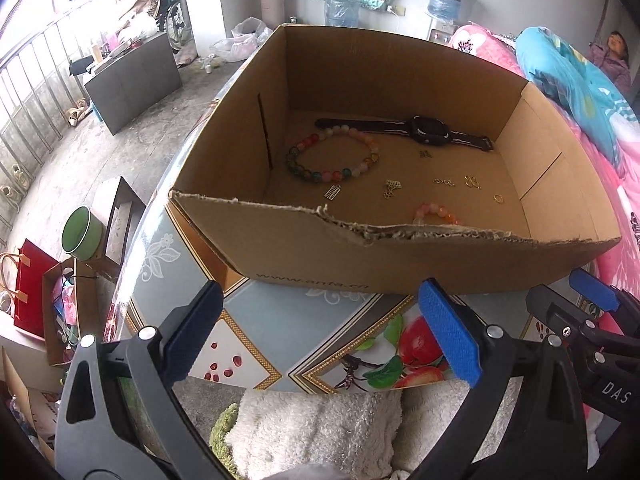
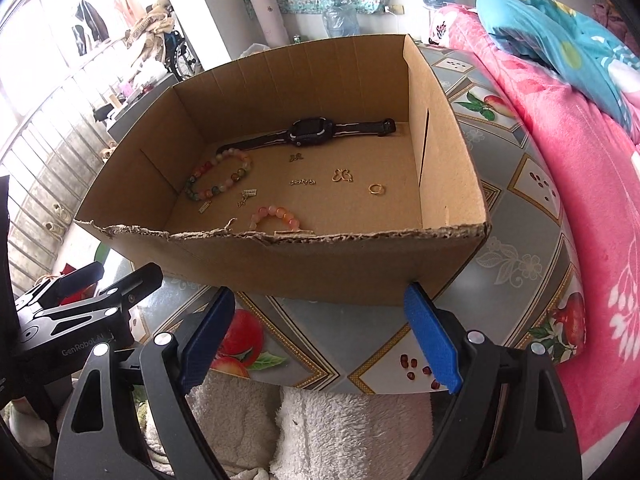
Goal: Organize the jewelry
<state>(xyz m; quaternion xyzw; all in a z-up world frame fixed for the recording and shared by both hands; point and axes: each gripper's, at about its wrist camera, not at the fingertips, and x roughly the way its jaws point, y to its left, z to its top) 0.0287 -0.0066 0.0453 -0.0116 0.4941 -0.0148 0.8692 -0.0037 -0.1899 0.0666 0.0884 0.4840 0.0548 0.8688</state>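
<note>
An open cardboard box (image 1: 400,258) (image 2: 320,268) stands on the patterned table. Inside lie a black watch (image 1: 428,130) (image 2: 312,132), a large multicolour bead bracelet (image 1: 332,154) (image 2: 218,180), a small pink-orange bead bracelet (image 1: 436,214) (image 2: 276,216), a gold ring (image 1: 498,199) (image 2: 376,189) and several small gold charms (image 1: 472,181) (image 2: 342,176). My left gripper (image 1: 320,336) is open and empty in front of the box's near wall. My right gripper (image 2: 320,340) is open and empty, beside it; it also shows in the left wrist view (image 1: 592,308).
The table (image 2: 520,240) has a fruit-print cover. A pink blanket (image 2: 580,200) and a blue quilt (image 2: 552,24) lie to the right. A white fluffy cloth (image 1: 316,432) lies below the grippers. A green tin (image 1: 82,234) and a red bag (image 1: 30,284) sit at the left.
</note>
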